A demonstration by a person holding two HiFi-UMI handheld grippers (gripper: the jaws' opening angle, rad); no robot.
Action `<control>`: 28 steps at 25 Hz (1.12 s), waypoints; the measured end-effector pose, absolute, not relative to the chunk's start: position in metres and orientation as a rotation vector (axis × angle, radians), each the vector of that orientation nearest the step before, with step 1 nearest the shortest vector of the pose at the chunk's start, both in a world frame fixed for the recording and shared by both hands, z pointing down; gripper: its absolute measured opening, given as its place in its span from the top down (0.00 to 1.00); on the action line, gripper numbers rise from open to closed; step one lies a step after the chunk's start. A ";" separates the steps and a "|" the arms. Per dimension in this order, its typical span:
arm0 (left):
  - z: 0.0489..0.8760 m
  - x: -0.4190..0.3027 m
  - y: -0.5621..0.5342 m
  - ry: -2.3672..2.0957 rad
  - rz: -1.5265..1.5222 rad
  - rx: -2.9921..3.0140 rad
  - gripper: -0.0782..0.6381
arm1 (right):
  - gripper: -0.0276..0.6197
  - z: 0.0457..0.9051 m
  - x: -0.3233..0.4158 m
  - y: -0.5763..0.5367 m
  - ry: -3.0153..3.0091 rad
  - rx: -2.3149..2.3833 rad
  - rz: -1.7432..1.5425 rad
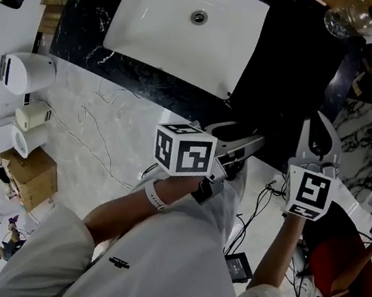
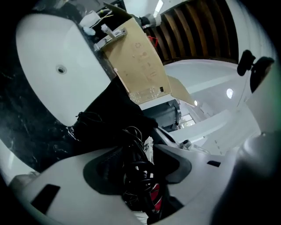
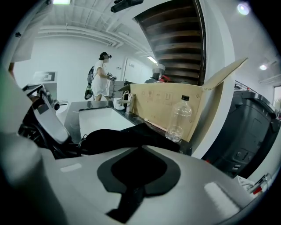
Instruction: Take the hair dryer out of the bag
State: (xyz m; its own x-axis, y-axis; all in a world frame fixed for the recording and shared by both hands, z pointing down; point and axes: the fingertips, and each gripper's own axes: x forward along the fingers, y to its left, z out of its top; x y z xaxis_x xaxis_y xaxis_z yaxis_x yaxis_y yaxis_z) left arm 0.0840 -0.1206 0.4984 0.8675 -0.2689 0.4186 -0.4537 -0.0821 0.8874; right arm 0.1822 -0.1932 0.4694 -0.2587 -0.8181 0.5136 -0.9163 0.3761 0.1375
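Note:
The black bag (image 3: 118, 136) lies slumped on the dark counter, to the right of the sink in the head view (image 1: 283, 118). My right gripper (image 3: 140, 154) is shut on a fold of the bag's fabric, near its edge (image 1: 321, 141). My left gripper (image 2: 141, 154) holds a black hair dryer (image 2: 137, 176) with its cord wound round it; a bit of red shows below. The dryer is just outside the bag's mouth (image 2: 109, 116). In the head view the left gripper (image 1: 239, 146) sits left of the right one, over the counter's front edge.
A white sink (image 1: 191, 26) fills the counter's left part. An open cardboard box (image 3: 167, 105) with a clear plastic bottle (image 3: 178, 118) stands behind the bag. A person (image 3: 101, 81) stands far off. Paper rolls (image 1: 17, 131) hang at the left; a red seat (image 1: 338, 273) is at the right.

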 end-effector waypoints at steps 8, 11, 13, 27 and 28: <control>0.479 0.079 -0.115 -0.466 -0.029 1.481 0.58 | 0.91 0.473 0.198 -0.192 -2.034 1.470 0.254; 0.475 0.078 -0.108 -0.446 -0.045 1.455 0.58 | 0.89 0.477 0.204 -0.194 -2.004 1.462 0.279; 0.473 0.077 -0.103 -0.436 -0.053 1.440 0.58 | 0.86 0.481 0.208 -0.196 -1.990 1.459 0.303; 0.433 0.062 -0.081 -0.342 -0.048 1.500 0.58 | 0.72 0.474 0.221 -0.184 -2.042 1.500 0.579; 0.429 0.062 -0.081 -0.332 -0.046 1.511 0.58 | 0.72 0.472 0.219 -0.182 -2.057 1.483 0.600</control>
